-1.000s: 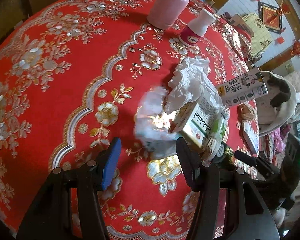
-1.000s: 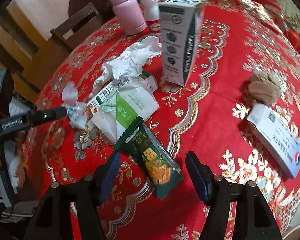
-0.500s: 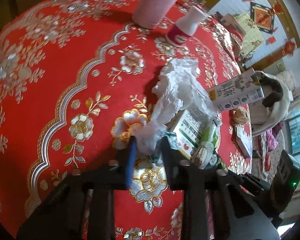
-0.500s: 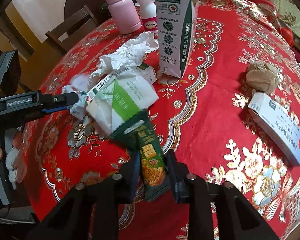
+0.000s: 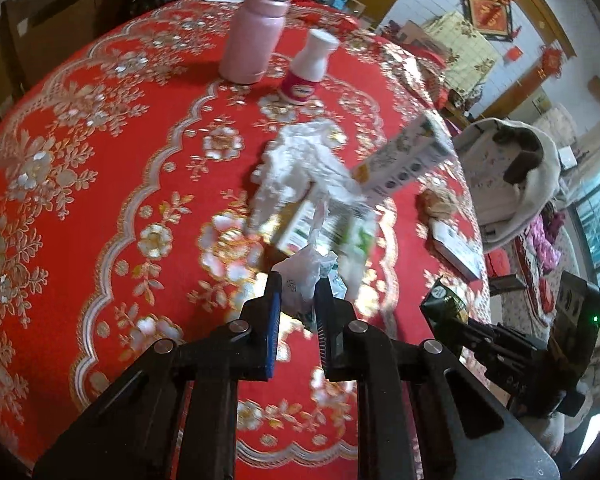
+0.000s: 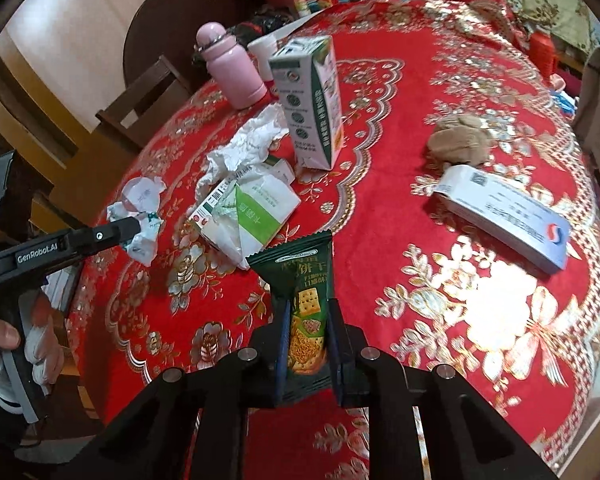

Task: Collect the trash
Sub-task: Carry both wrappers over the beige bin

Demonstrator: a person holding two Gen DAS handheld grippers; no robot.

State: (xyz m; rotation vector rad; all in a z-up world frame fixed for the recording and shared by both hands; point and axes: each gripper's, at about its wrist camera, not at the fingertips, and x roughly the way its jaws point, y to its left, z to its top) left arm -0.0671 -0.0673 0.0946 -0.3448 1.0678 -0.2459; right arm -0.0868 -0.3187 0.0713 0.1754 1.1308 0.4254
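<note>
Left gripper pinches crumpled plastic; right gripper clamps your cracker packet. Risk: thin plastic slips free.

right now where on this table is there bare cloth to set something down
Free: the red tablecloth left of the pink bottle, and the patch between the white medicine box and the near edge. Crowded: around the milk carton, crumpled paper and green-white pack.

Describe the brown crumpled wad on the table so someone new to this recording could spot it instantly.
Start at the round table with its red and gold floral cloth, and find the tall milk carton standing upright near its middle. To the carton's right, just behind the flat white box, lies the brown wad. It is the only brown item; the other crumpled scraps are white.
</note>
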